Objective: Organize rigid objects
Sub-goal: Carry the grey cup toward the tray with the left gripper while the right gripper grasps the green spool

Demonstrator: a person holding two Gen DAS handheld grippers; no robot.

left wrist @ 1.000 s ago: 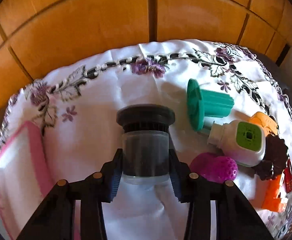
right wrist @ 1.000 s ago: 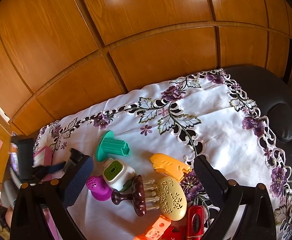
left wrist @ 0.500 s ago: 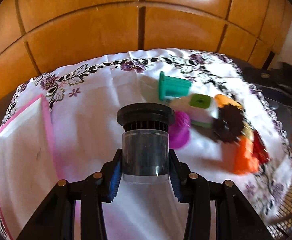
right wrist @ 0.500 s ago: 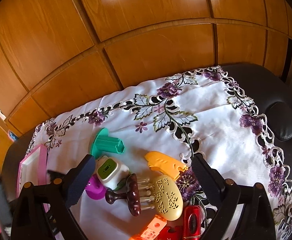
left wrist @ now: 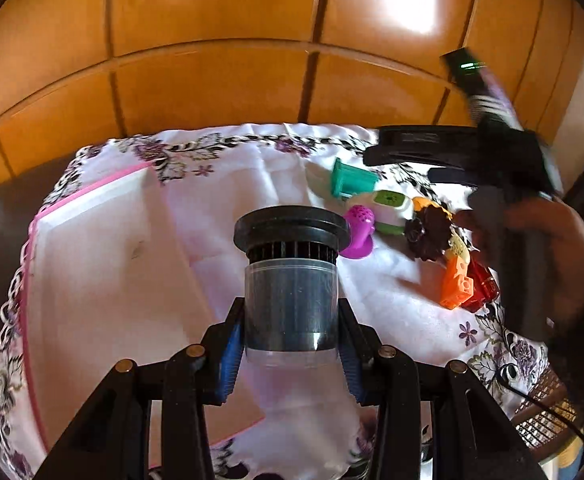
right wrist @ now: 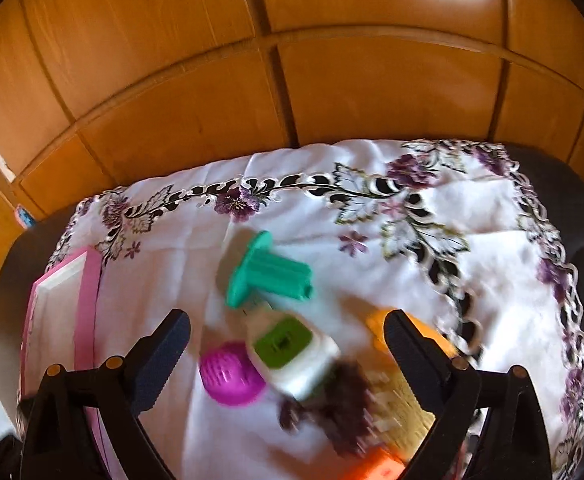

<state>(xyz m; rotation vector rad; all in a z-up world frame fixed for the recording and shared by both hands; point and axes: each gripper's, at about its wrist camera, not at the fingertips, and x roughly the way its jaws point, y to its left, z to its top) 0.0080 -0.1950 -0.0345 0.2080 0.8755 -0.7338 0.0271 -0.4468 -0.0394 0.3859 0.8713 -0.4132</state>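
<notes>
Wooden panelling backs the white embroidered tablecloth (left wrist: 392, 304). My left gripper (left wrist: 289, 354) clamps a clear cylindrical jar with a black ribbed lid (left wrist: 291, 276), held above the cloth beside the pink-edged white tray (left wrist: 91, 280). My right gripper (right wrist: 287, 354) hangs wide apart over the green-and-white plastic block (right wrist: 287, 350). Smooth plastic could slip.

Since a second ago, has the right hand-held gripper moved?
Yes. The right hand-held gripper has come down and closer: the green peg and white bottle loom larger between its open fingers.
</notes>
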